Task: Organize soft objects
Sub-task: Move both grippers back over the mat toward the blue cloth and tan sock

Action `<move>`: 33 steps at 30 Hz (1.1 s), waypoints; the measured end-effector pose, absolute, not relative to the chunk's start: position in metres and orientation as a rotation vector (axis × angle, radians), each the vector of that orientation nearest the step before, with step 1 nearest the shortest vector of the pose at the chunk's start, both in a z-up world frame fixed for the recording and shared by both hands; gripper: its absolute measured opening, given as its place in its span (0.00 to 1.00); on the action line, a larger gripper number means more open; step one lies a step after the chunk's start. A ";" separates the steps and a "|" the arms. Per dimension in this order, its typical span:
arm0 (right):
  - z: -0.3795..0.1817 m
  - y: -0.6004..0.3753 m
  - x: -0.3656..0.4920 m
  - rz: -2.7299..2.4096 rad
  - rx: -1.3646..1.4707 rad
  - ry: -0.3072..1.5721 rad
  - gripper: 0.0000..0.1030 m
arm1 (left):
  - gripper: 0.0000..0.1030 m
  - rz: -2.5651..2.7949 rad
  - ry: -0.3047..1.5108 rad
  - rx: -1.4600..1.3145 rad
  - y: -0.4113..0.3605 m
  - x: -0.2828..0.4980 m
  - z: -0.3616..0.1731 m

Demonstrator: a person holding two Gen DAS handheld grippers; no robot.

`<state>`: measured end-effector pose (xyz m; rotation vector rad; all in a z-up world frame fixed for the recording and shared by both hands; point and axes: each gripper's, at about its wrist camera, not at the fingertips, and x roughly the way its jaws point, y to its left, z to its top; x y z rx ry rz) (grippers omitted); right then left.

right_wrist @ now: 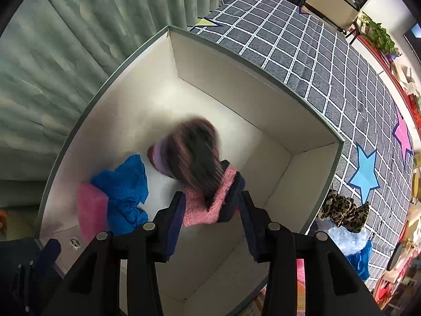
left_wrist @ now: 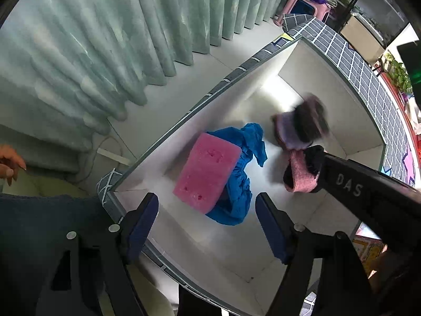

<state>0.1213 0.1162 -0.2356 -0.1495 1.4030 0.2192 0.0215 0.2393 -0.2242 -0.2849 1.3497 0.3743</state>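
Observation:
A white open box (left_wrist: 265, 239) (right_wrist: 279, 158) holds a pink sponge (left_wrist: 206, 172) (right_wrist: 90, 208) lying on a crumpled blue cloth (left_wrist: 243, 179) (right_wrist: 123, 187). My right gripper (right_wrist: 211, 205) (left_wrist: 306, 169) is shut on a fuzzy pink, purple and black striped sock (right_wrist: 194, 168) (left_wrist: 302, 139) and holds it over the box's inside; the sock's hanging end is blurred. My left gripper (left_wrist: 206, 226) is open and empty, just above the box's near rim, close to the sponge.
The box stands on a grey checked mat (right_wrist: 329, 60) with star shapes. A camouflage cloth (right_wrist: 342, 210) and pale blue items (right_wrist: 350, 245) lie on the mat right of the box. Green curtains (left_wrist: 118, 26) hang to the left. A pink stool (left_wrist: 305, 2) stands behind.

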 end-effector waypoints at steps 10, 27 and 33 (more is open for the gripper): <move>-0.217 0.104 0.122 0.217 -0.114 1.347 0.85 | 0.77 0.379 1.345 -0.301 0.239 0.017 -0.219; -0.184 0.073 0.125 0.193 -0.051 1.303 0.85 | 0.77 0.391 1.304 -0.270 0.224 0.019 -0.199; -0.180 0.058 0.126 0.190 -0.020 1.307 0.85 | 0.77 0.364 1.288 -0.249 0.213 0.025 -0.187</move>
